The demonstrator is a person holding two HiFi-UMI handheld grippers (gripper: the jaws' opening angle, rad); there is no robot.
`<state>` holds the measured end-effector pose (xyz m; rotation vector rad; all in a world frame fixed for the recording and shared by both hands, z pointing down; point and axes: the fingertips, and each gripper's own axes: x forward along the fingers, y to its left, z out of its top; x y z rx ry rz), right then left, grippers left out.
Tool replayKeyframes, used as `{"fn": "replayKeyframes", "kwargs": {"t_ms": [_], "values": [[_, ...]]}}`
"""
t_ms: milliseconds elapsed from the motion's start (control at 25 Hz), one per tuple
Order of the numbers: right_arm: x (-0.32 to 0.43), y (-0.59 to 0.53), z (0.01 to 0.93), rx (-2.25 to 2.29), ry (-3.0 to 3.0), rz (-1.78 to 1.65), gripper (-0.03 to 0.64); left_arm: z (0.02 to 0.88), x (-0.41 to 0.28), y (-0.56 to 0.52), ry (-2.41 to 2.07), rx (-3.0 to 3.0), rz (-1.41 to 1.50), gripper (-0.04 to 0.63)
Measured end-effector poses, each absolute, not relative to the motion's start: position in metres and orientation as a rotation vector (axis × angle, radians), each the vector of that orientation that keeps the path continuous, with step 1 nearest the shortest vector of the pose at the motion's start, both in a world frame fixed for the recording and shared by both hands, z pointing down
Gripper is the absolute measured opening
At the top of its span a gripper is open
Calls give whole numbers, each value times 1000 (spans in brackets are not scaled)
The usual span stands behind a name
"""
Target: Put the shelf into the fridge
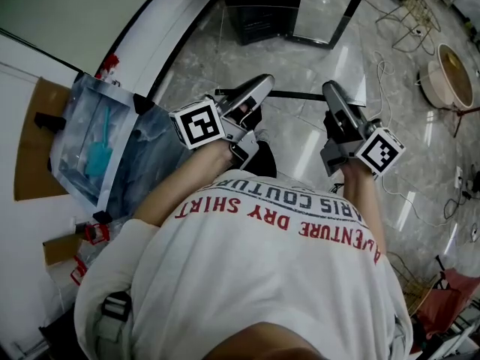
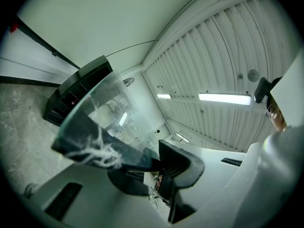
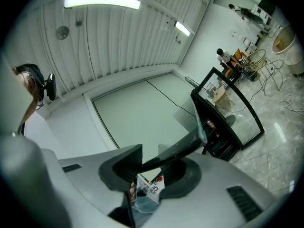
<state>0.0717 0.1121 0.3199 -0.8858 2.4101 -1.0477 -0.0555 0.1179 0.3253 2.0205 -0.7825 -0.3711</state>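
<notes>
Head view, glass shelf (image 1: 296,94) clamped between left tongs (image 1: 256,88), right tongs (image 1: 334,94)

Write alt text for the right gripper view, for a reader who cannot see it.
The right gripper has its jaws clamped on the edge of a glass shelf. Beyond it a black fridge stands on a pale marbled floor with its glass door open.

A test lab — loose cables (image 1: 384,73) on marble floor (image 1: 300,137), strip-lit slatted ceiling (image 2: 228,56).
</notes>
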Motion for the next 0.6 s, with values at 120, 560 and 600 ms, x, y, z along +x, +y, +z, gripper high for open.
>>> {"fn": "replayKeyframes", "kwargs": {"t_ms": [120,560,600], "values": [[71,93,327,-892,2409,-1053,115,334,-56,99,-775,2013,-371,86],[75,-32,347,-930,2401,-1046,114,357,-52,-27,-724,2014,-379,86],[75,-48,348,-933,2399,-1047,114,359,-52,-43,-716,2018,-384,86]]}}
